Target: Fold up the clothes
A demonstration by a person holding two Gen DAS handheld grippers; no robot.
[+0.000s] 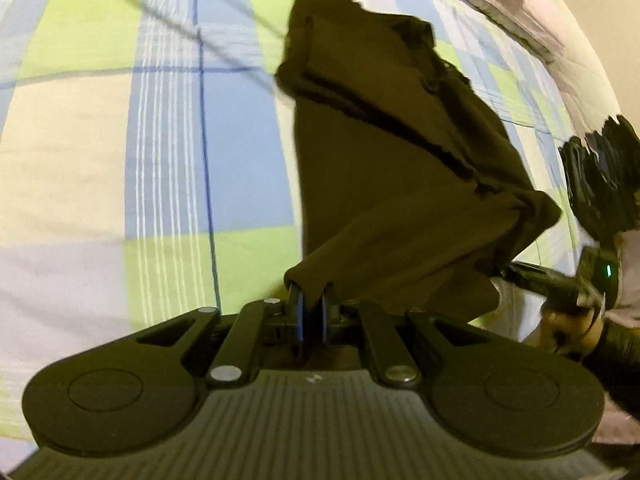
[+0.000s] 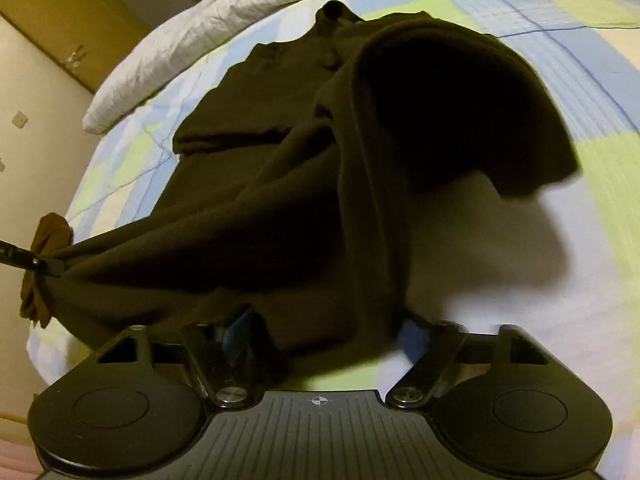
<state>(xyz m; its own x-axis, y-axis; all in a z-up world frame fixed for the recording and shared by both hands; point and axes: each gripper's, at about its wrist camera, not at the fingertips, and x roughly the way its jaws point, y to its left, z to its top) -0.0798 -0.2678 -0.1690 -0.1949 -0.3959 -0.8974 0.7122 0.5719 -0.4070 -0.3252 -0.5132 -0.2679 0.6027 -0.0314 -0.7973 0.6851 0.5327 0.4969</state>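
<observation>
Checked bedsheet [image 1: 100, 128], dark shirt [image 1: 360, 160] hem pinched (left gripper [image 1: 313, 312])

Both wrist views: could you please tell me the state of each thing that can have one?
Left gripper: shut on the dark garment at its edge.
Right gripper: open, cloth draped between its fingers.
Dark garment: partly lifted, far end resting on the checked sheet.
Checked sheet: spread flat.
White quilt: bunched at the sheet's edge.

The garment [image 1: 392, 168] lies on the bed [image 1: 120, 160], its near edge raised between both tongs.
</observation>
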